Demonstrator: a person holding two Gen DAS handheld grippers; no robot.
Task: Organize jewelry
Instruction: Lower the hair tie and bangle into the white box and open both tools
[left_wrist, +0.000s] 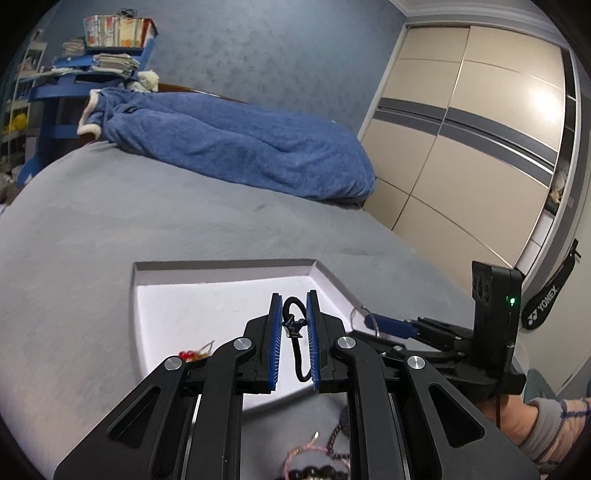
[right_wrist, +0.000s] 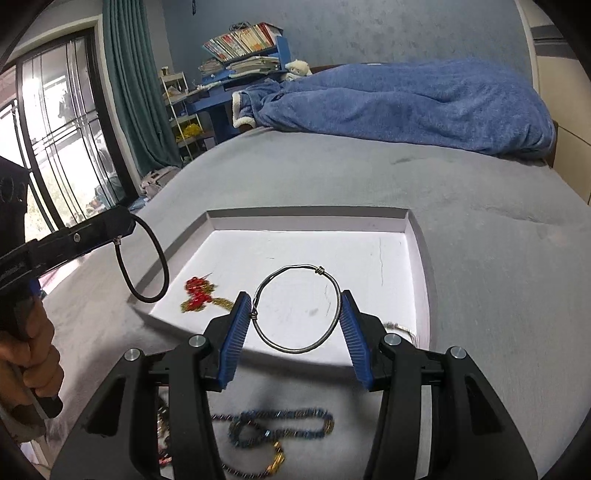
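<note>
A shallow white tray (right_wrist: 413, 258) lies on the grey bed. My left gripper (left_wrist: 293, 325) is shut on a black cord bracelet (left_wrist: 295, 354) with a small dark charm, held above the tray's near left edge; the cord loop (right_wrist: 146, 258) hangs from it in the right wrist view. My right gripper (right_wrist: 295, 314) is shut on a silver wire bangle (right_wrist: 295, 310), held across its width over the tray's near part. In the left wrist view the bangle (left_wrist: 360, 317) shows at the right gripper's tips. A red and gold piece (right_wrist: 199, 295) lies in the tray's near left corner.
On the bed in front of the tray lie a blue beaded necklace (right_wrist: 280, 424), a pink cord bracelet (left_wrist: 306, 452) and other loose pieces. A blue blanket (right_wrist: 406, 103) lies at the far end of the bed. A wardrobe (left_wrist: 461, 147) stands to the right.
</note>
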